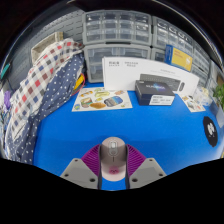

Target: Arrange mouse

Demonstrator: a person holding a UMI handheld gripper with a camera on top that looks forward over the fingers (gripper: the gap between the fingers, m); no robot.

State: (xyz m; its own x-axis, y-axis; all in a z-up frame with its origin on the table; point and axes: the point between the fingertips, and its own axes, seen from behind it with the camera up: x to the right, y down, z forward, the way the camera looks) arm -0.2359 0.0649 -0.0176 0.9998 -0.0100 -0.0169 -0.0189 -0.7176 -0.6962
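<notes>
A grey computer mouse (113,156) sits between my gripper's (113,151) two fingers, its nose pointing away from me over the blue table (150,130). Both purple pads (93,160) press against the mouse's sides, so the gripper is shut on it. The mouse's rear end is hidden between the grey finger bodies. I cannot tell whether it rests on the table or hangs just above it.
A person in a plaid shirt (45,85) stands at the table's left side. Beyond the mouse lie a printed leaflet (100,98), a black box (155,90), a white sign (125,68) and papers (190,102). Plastic drawer units (120,30) line the back. A black round object (211,130) sits at the right.
</notes>
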